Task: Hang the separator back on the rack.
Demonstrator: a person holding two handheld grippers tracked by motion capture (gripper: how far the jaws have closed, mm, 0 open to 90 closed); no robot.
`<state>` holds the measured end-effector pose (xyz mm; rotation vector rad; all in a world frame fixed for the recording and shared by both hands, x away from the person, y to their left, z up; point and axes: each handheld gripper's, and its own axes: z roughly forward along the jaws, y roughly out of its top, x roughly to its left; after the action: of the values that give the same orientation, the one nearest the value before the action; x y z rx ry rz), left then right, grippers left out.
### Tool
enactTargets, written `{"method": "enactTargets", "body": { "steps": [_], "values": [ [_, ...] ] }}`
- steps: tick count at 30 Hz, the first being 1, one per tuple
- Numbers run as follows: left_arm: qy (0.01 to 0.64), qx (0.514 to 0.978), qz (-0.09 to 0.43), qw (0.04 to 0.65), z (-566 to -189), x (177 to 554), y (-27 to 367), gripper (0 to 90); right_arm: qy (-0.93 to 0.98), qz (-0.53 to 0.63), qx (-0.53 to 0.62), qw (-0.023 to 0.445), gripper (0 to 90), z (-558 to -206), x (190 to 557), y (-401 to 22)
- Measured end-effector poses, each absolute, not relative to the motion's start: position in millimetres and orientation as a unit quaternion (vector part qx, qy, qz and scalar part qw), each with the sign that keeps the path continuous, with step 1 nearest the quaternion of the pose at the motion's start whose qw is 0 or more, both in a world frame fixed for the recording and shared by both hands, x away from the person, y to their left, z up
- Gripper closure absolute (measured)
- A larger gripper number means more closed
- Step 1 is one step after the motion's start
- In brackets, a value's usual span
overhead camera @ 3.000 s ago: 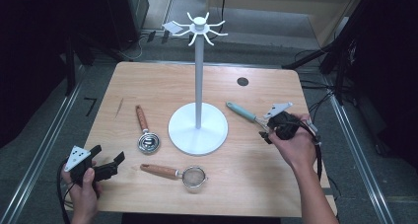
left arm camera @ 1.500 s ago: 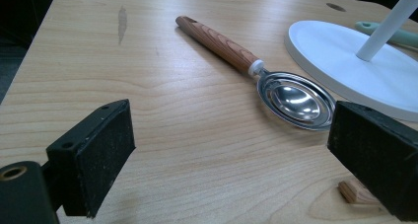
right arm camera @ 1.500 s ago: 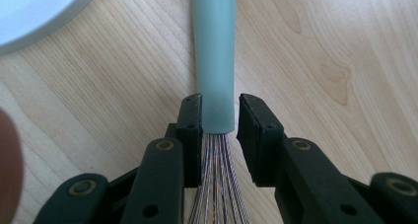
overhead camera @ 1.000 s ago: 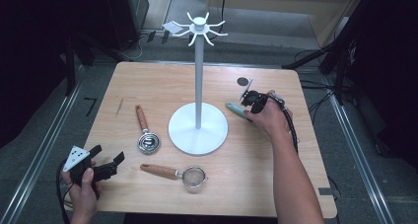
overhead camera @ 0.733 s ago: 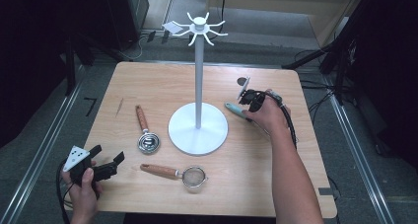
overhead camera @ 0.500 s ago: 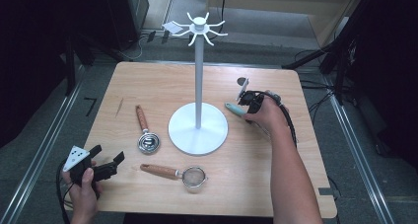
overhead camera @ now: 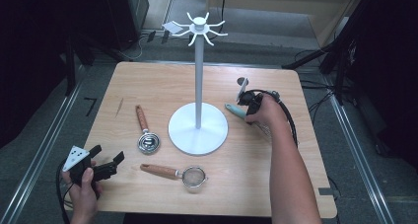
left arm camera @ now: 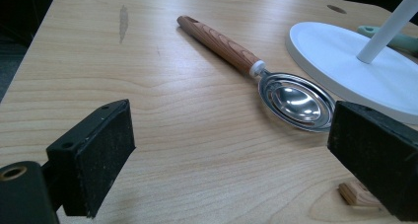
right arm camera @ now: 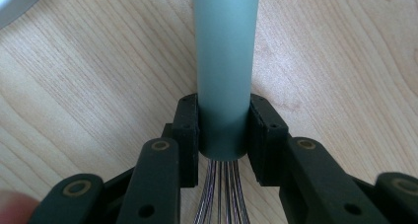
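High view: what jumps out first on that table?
The tall white stand in the middle of the wooden table, with hooks fanned out on top. To its right, the right claw is shut on a whisk by its grey-green handle. On the left lie a wood-handled spoon and a small strainer, near the open left claw.

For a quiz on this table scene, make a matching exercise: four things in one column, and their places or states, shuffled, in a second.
Things:
1. whisk
2. egg separator
3. strainer
4. left tongs

Places or states:
A. open, nothing between the jaws
B. lying left of the white stand's base
C. green handle clamped in the right tongs
D. lying in front of the stand's base, nearest the person

Pairs: 1-C, 2-B, 3-D, 4-A
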<state>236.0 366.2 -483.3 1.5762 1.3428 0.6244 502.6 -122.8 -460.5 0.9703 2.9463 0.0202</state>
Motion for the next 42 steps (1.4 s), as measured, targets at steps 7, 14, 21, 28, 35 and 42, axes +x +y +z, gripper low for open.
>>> {"method": "enactTargets", "body": {
  "steps": [7,14,21,28,35,42],
  "values": [
    [0.549,0.643,0.256,0.469,-483,236,366,4.0,0.946,0.007,0.324,0.03,70.9,-460,499,-123],
    [0.548,0.643,0.257,0.469,-483,236,366,4.0,0.937,0.027,0.346,0.034,70.9,-458,493,-129],
    [0.548,0.642,0.258,0.469,-483,236,366,4.1,0.918,0.096,0.381,0.048,71.0,-435,484,-146],
    [0.549,0.642,0.258,0.469,-483,236,366,4.1,0.896,0.199,0.392,0.067,70.9,-413,463,-161],
    [0.548,0.642,0.258,0.469,-483,236,366,4.1,0.873,0.286,0.386,0.089,70.9,-394,443,-166],
    [0.549,0.642,0.259,0.469,-483,236,366,4.1,0.84,0.378,0.37,0.122,70.9,-370,419,-163]
  ]
}}
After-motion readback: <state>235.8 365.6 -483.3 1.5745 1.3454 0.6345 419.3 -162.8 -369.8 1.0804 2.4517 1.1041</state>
